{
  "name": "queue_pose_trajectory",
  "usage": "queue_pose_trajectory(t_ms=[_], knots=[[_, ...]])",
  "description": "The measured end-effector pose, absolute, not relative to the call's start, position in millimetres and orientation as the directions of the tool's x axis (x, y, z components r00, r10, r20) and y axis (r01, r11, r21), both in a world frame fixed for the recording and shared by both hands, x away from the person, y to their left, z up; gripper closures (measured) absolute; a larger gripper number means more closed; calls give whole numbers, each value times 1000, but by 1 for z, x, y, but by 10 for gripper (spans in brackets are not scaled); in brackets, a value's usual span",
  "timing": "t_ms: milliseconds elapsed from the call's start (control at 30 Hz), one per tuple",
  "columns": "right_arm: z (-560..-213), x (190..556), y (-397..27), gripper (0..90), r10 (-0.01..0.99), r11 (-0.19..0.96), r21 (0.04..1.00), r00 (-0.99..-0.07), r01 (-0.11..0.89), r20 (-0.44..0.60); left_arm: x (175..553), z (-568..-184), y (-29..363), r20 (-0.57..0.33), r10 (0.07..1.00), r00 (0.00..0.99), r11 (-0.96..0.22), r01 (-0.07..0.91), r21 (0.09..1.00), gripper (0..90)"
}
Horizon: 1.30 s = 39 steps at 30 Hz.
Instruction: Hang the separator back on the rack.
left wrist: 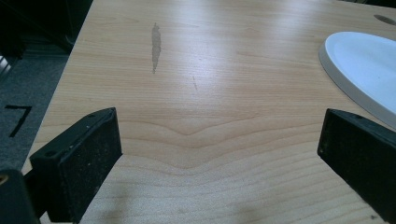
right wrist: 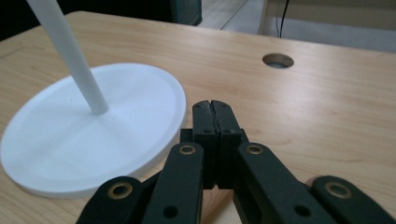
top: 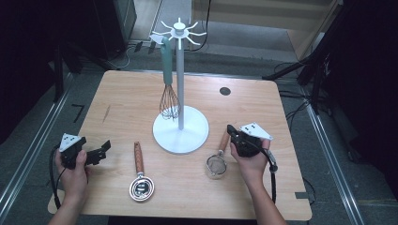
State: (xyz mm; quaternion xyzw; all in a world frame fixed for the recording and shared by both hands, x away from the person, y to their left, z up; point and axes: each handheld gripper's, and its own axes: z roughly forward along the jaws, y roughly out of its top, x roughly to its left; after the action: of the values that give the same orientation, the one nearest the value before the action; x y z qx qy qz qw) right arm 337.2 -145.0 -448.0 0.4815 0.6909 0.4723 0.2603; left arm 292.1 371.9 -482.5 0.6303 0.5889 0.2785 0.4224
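Wooden table (top: 291,187) on a dark floor, with a white stand (top: 180,84) in the middle and a whisk (top: 169,101) hanging from one of its top hooks. Two wooden-handled utensils lay flat in front of the stand: a small mesh strainer (top: 216,165) on the right and a round metal scoop (top: 141,187) on the left, well apart.

We took the strainer as the work in hand. It lay just right of the stand's base (top: 180,133), handle (top: 224,140) pointing away from the person, bowl toward them.

The right gripper (top: 230,128) sat just beside the far end of that handle. In the right gripper view its jaws were pressed flat together with nothing between them (right wrist: 215,109), so no hold on anything. Whether it touched the handle, we could not tell.

The left gripper (top: 102,151) rested near the table's left edge, jaws spread wide and empty over bare wood (left wrist: 219,135).

Handling, as we judged it:
- Strainer probably light, with most of the weight at the metal bowl end.
- Handle stiff, smooth and rounded, so it could roll or slip under the pads.
- Mesh thin and easy to dent, so not a place to pinch.
- Best hold likely across the wooden handle near mid-length, jaws opened first and squared to it.
- A hold at the far tip would likely let the bowl droop.
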Motion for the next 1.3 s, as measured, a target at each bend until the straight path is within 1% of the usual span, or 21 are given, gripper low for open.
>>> queue_pose_trajectory(t_ms=[233,333,533,800,1000,1133,1300], knots=[[-470,351,-150,900,926,95,862,-362,498,107,292,-483,372,-149,977,155,51,507,860,1],[-478,356,-154,900,931,79,841,-340,535,129,292,-482,372,-149,976,156,51,507,860,1],[-487,365,-156,900,940,66,811,-309,581,145,292,-483,372,-149,976,157,50,507,861,1],[-497,376,-159,900,952,13,755,-239,656,192,292,-483,372,-150,976,160,49,510,859,1],[-501,381,-158,900,950,0,734,-230,679,212,291,-482,372,-151,976,160,49,509,859,1],[-503,383,-156,900,950,14,725,-235,688,204,291,-483,372,-153,975,159,52,507,861,1],[-502,385,-151,900,944,33,730,-262,683,203,290,-483,373,-153,975,160,53,505,862,1]])
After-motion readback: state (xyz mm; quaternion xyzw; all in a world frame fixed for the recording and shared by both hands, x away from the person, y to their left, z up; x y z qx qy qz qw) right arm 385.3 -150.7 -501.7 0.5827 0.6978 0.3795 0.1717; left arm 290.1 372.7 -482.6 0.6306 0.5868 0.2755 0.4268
